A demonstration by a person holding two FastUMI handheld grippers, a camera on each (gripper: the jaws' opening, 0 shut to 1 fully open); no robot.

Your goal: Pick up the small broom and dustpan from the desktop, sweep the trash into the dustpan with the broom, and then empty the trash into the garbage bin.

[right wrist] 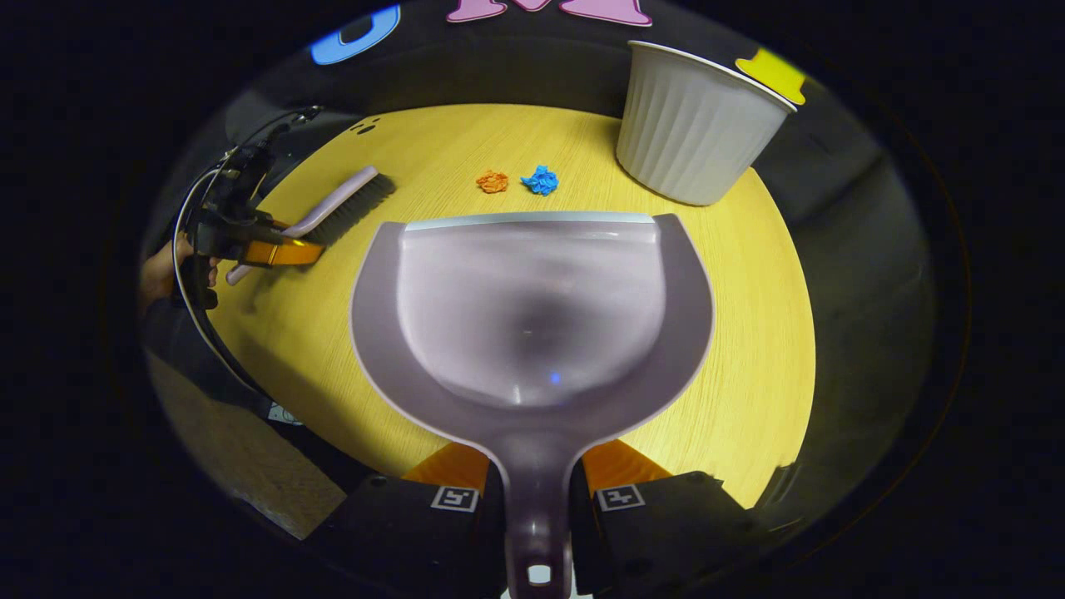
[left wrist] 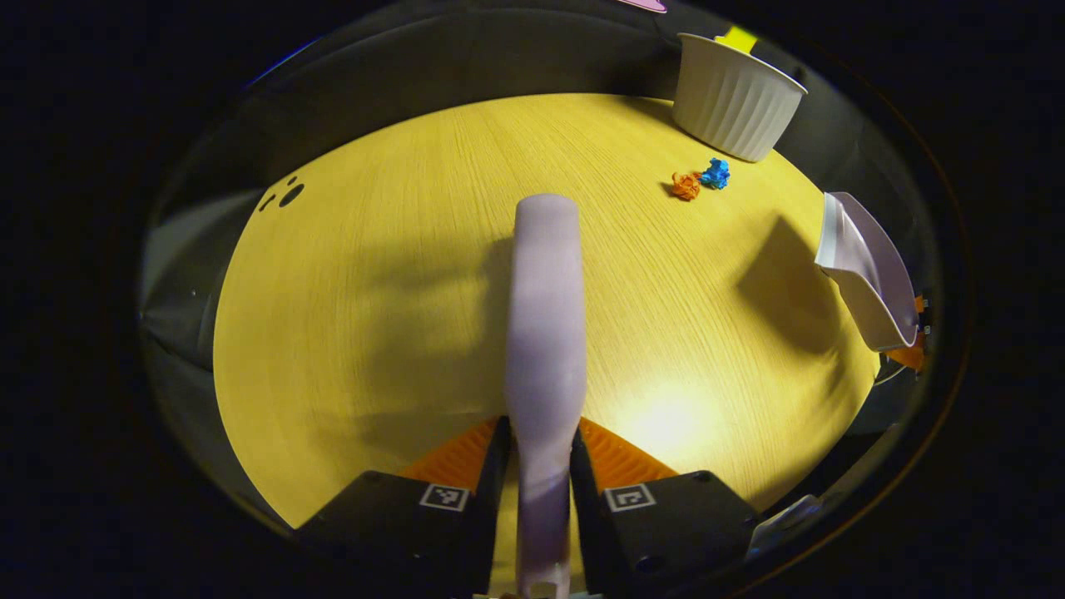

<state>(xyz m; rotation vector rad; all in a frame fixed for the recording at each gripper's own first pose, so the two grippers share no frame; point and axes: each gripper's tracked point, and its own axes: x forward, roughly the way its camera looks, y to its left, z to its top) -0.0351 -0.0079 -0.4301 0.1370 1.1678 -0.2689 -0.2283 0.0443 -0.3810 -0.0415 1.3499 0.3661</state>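
Pale yellow wood-grain table point(right wrist: 749, 349), brightly lit with a glare patch; dark booth wall point(left wrist: 466, 62) behind.

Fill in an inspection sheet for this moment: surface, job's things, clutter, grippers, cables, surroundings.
Surface: yellow wood-grain desktop, a few dark marks near its far left edge.
Job's things: broom held by its handle, bristles toward the trash; dustpan held by its handle, mouth toward the trash; orange paper ball and blue paper ball lying side by side on the desktop, not yet swept; white ribbed bin upright at the far right.
Clutter: nothing seen.
Grippers: left gripper shut on the broom handle; right gripper shut on the dustpan handle.
Cables: a cable loops off the left gripper in the right gripper view.
Surroundings: dark booth wall behind the desktop.
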